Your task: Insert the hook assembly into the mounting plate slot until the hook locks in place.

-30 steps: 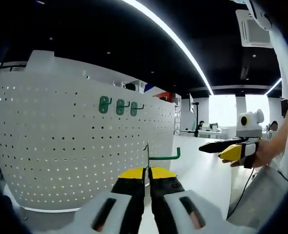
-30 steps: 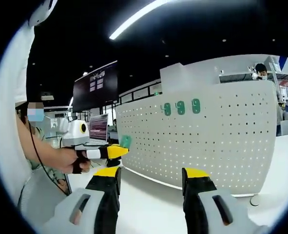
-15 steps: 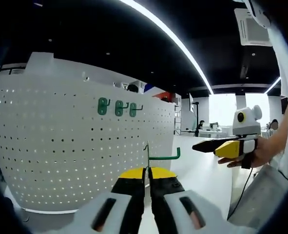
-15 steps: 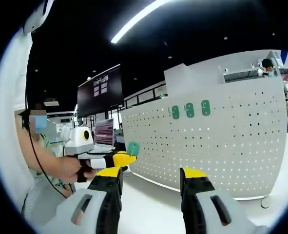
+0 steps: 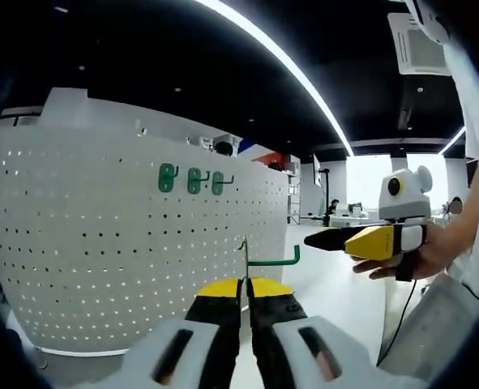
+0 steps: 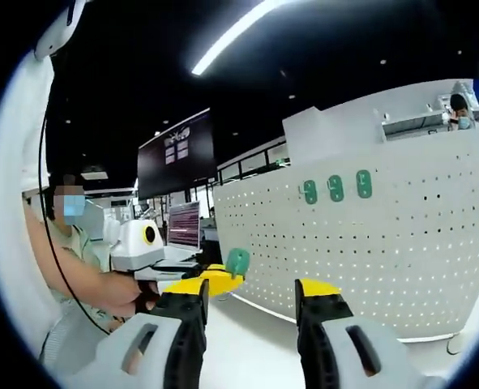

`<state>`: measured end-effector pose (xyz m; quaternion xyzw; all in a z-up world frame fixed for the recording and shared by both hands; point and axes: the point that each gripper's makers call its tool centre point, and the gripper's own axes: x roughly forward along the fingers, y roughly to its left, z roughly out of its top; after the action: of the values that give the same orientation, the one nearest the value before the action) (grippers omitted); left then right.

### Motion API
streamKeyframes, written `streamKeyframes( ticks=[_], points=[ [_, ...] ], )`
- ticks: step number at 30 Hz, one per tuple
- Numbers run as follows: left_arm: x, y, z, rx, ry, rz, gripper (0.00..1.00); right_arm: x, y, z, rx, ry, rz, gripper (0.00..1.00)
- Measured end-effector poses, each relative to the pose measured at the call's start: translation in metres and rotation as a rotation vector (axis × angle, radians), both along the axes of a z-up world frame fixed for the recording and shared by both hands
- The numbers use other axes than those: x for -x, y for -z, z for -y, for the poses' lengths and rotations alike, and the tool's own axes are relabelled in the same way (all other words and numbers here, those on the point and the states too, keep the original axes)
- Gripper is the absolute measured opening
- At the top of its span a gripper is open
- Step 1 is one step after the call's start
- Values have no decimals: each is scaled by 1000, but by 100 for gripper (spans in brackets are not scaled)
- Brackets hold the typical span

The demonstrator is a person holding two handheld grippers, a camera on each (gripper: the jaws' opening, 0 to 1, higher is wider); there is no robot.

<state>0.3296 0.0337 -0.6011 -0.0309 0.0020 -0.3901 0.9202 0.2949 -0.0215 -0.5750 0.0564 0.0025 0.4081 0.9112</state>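
Standing upright between the closed jaws of the left gripper [image 5: 245, 293], a green hook [image 5: 265, 258] was seen in the left gripper view: its thin stem rose from the yellow jaw tips, and its arm was bent off to the right, ending in a small upturned tip. The stem was pinched at its lower end, with the rest of the hook clear above the jaws. Beyond it, a white pegboard [image 5: 101, 243] was spread across the left and middle of that view, apart from the held hook. Three green hooks [image 5: 190, 179] were already hung in a row near the upper part of the board. The right gripper [image 5: 328, 240] was held by a hand [image 5: 417, 255] at the right of that view, level with the held hook and apart from it.

In the right gripper view, the right gripper's [image 6: 251, 296] jaws were held wide apart, with nothing between them. The pegboard [image 6: 385, 243] was seen ahead and to the right, its three mounted hooks [image 6: 335, 188] in a row above the jaws. The left gripper [image 6: 215, 279] was seen at the left, just beside the right gripper's left jaw, with the green hook [image 6: 237, 262] standing at its yellow tip. A monitor [image 6: 178, 154] was hung behind.
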Motion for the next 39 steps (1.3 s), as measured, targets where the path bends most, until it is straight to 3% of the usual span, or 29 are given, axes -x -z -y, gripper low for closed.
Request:
streamKeyframes(
  ticks=[25,39],
  points=[
    [3,-8,0,8,-2,16,2,-12,-3,-35,-1,-57,-2,33],
    [5,-15,7,22,14,26,2,-20,-6,-44,-26,-70,-24,21]
  ],
)
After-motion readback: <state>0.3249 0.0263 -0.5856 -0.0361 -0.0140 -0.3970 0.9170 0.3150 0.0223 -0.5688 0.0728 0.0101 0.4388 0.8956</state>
